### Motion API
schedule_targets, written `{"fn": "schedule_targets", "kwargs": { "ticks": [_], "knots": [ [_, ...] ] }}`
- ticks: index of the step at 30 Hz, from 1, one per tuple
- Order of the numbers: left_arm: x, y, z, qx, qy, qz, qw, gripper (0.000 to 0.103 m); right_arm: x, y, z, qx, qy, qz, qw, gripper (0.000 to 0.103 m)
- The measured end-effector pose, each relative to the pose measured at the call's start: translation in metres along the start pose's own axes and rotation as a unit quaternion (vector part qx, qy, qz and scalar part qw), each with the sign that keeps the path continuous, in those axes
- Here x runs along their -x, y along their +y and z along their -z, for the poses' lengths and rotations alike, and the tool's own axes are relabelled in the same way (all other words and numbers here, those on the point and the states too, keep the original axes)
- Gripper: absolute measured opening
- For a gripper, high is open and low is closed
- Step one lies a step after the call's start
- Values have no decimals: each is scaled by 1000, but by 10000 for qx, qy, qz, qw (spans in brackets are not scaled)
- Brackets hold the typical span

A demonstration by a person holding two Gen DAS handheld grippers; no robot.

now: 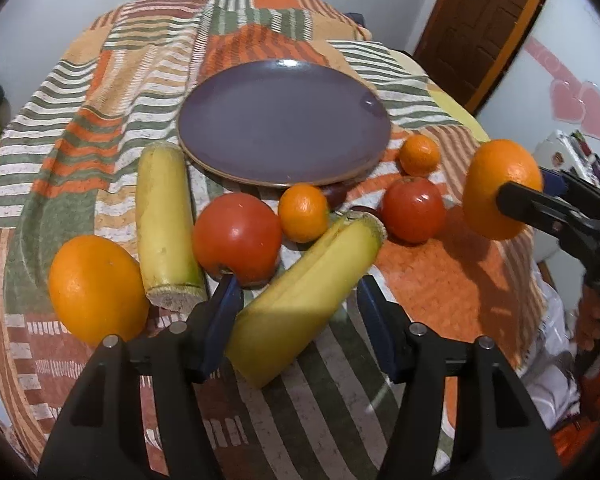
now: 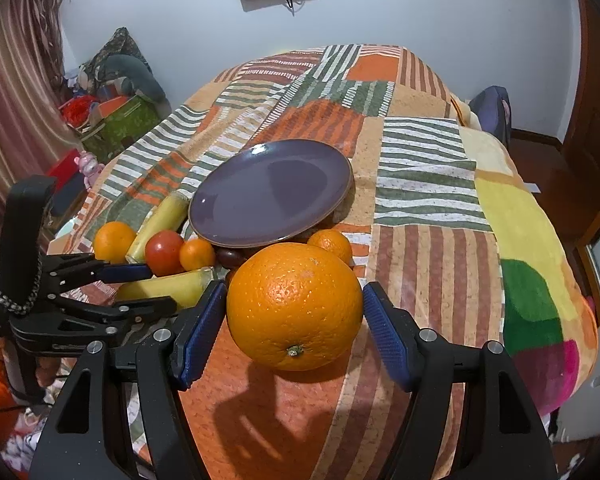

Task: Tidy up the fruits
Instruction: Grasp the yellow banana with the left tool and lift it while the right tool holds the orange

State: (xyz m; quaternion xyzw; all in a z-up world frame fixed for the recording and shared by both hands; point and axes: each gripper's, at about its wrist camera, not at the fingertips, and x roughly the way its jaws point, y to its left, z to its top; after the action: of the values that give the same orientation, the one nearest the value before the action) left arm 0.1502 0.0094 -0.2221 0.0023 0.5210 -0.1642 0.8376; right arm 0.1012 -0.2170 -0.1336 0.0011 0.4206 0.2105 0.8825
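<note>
Risk lies in both grips. Right gripper pinches the large round orange near the bare purple ceramic plate; it could roll free. Left gripper, jaws apart, straddles the near yellow banana.

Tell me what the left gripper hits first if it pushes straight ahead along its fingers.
The left gripper would meet the nearer banana first; it already lies between the open fingers. Beyond it sit a small orange and the purple plate, though depth is uncertain.
</note>
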Motion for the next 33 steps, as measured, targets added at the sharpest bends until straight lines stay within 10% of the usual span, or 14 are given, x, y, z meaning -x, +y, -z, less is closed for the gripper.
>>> {"fn": "schedule_targets", "kwargs": {
  "ticks": [10, 33],
  "knots": [
    [-15, -17, -5, -668, 453, -491, 9955, 60, 5, -11, 4, -161, -75, -54, 9998, 67],
    [1, -30, -10, -780, 1041, -289, 9911, 40, 14, -28, 14, -363, -262, -112, 9989, 67]
  ]
}}
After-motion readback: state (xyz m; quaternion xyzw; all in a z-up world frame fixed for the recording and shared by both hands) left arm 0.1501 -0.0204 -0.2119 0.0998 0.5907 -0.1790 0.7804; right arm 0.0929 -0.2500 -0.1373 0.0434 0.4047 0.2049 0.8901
